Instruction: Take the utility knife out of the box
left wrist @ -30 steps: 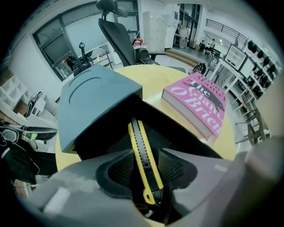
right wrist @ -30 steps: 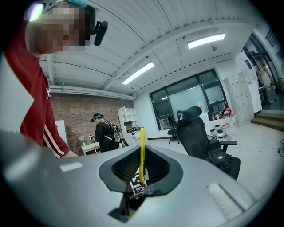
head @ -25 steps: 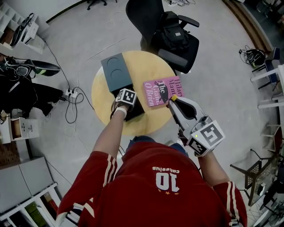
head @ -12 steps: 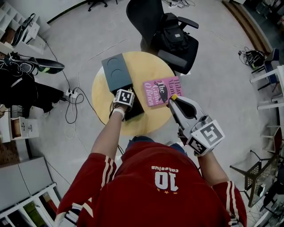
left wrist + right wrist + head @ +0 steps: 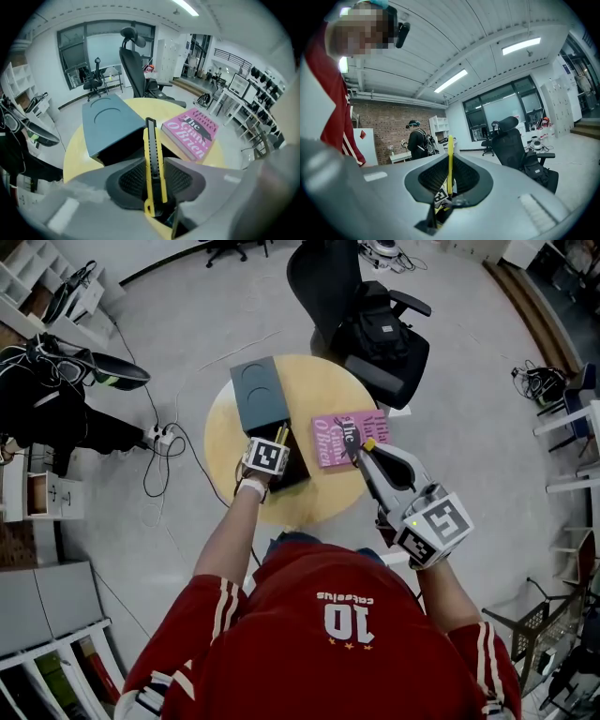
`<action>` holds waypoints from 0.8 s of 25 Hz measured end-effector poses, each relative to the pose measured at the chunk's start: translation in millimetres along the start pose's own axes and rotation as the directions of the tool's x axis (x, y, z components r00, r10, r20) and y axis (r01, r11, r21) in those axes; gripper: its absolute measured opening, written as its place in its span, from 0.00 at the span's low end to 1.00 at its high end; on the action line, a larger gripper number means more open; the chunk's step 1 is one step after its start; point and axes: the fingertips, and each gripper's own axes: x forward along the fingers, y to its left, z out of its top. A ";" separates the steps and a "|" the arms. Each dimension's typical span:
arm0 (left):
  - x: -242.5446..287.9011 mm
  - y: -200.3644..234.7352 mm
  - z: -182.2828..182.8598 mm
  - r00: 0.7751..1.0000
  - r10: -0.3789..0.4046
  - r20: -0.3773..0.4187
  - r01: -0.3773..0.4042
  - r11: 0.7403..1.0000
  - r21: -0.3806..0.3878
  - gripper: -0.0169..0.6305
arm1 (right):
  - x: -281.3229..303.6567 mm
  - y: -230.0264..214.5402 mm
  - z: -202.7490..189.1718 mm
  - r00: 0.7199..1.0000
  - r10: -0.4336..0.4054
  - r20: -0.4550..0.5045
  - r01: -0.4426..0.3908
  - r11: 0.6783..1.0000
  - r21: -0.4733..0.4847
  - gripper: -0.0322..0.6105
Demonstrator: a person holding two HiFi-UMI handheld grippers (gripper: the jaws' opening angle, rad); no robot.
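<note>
- My left claw (image 5: 154, 169) is clamped on the utility knife (image 5: 152, 138) — the pads press its yellow-and-black body from both sides, and its tip sticks out ahead of the jaws.
- The knife is over the dark opening of the box (image 5: 108, 123), which lies just ahead of and below the claw on the round table (image 5: 75, 146).
- A pink book (image 5: 191, 132) lies ahead, to the claw's right.
- My right claw (image 5: 449, 174) has its jaws together — nothing held.
</note>
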 end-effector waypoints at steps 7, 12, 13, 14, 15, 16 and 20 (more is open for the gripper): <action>-70.7 -19.4 41.5 0.972 -0.043 0.230 0.046 0.999 -0.007 0.23 | -4.1 5.4 11.1 0.999 0.024 0.023 -0.023 1.000 -0.012 0.08; -124.4 -28.7 74.2 0.923 -0.045 0.382 0.045 0.999 0.009 0.23 | -4.7 6.2 14.9 0.998 0.039 0.039 -0.038 0.999 -0.017 0.08; -136.2 -31.2 80.3 0.911 -0.050 0.410 0.049 0.999 0.013 0.23 | -5.0 6.8 16.5 0.998 0.041 0.042 -0.040 0.999 -0.018 0.08; -148.0 -34.4 85.8 0.897 -0.063 0.437 0.062 0.998 0.017 0.23 | -5.2 7.6 18.2 0.998 0.043 0.046 -0.042 0.999 -0.020 0.08; -160.1 -38.6 91.1 0.882 -0.085 0.464 0.084 0.996 0.023 0.23 | -5.3 8.4 19.8 0.998 0.045 0.049 -0.044 0.999 -0.022 0.08; -173.0 -43.7 96.0 0.864 -0.112 0.491 0.111 0.993 0.031 0.23 | -5.4 9.5 21.3 0.998 0.048 0.052 -0.047 0.999 -0.024 0.08; -231.4 -64.1 116.8 0.779 -0.182 0.601 0.160 0.983 0.089 0.23 | -7.4 12.9 29.5 0.996 0.059 0.066 -0.058 0.998 -0.028 0.08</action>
